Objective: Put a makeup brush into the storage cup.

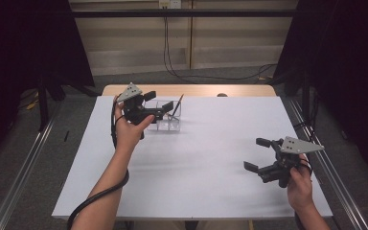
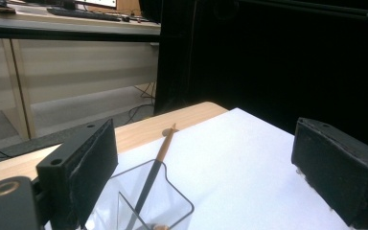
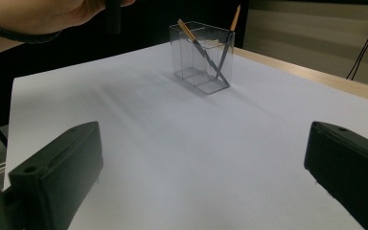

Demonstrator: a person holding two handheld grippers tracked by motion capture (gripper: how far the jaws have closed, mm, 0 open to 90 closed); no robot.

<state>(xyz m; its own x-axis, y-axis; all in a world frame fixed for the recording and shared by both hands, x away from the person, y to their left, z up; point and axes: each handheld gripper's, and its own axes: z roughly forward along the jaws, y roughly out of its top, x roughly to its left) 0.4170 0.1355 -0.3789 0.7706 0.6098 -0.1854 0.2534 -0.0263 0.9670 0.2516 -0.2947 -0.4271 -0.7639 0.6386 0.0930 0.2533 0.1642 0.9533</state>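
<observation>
- right gripper (image 1: 258,154) is nearest me, at the right edge of the white table (image 1: 211,182), jaws wide apart, holding nothing, well clear of the work
- left gripper (image 1: 159,106) is at the far left, hovering just above and beside the clear holder (image 1: 168,116), jaws spread, nothing between them
- task thing: clear holder stands upright near the far edge of the table, on the white sheet; from the right gripper view (image 3: 202,57) it has a divider, so two compartments
- risk 1, my read: the holder is light and clear, so the left jaw in the left gripper view sits right at its rim (image 2: 172,184); a nudge sideways could tip it or slide it toward the wooden strip (image 1: 191,90)
- risk 2: the pencil (image 2: 159,160) leans out past the rim; closing on it off-centre could lever the holder over
- risk 3: clear walls make depth hard to judge, so I could clip the rim coming down
- count: 2 grippers, 1 holder, 2 pencils (image 3: 227,38) in the right gripper view, both leaning, tips up
</observation>
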